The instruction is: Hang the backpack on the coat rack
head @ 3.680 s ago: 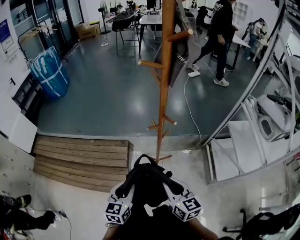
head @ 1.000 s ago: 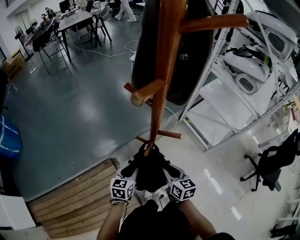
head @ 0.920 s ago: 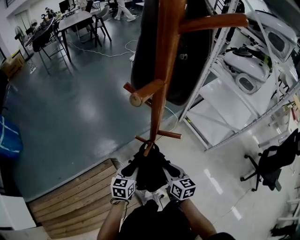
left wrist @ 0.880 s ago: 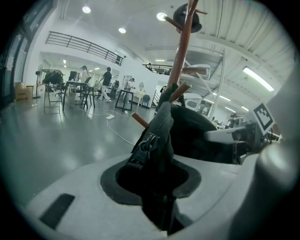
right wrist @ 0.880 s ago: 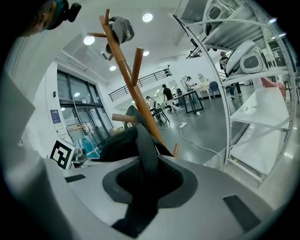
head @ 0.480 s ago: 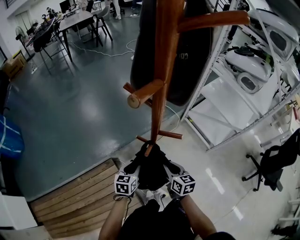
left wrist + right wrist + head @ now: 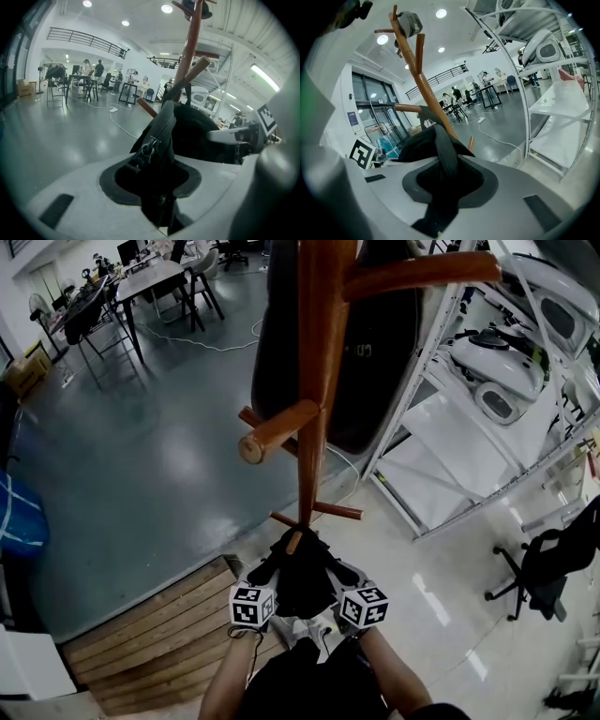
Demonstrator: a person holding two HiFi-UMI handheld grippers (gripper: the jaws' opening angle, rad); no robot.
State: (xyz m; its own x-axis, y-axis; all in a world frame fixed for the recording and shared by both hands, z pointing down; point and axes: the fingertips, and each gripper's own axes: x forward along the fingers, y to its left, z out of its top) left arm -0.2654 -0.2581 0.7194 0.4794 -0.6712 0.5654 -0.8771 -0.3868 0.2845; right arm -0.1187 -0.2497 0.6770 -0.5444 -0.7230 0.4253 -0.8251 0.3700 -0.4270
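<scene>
The left gripper (image 7: 269,579) and right gripper (image 7: 339,579) both squeeze the backpack (image 7: 302,582) between them. The coat rack (image 7: 316,427) stands tall at twelve o'clock, its low peg (image 7: 294,541) just by the bag's top

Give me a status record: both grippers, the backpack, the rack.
left gripper: shut on the backpack, at its zipper edge
right gripper: shut on the backpack's fabric
backpack position: held between both grippers, its top at the low peg
hung: cannot tell whether a loop is over that peg
coat rack: wooden, upright; a dark item hangs higher up, a grey cap at the top
</scene>
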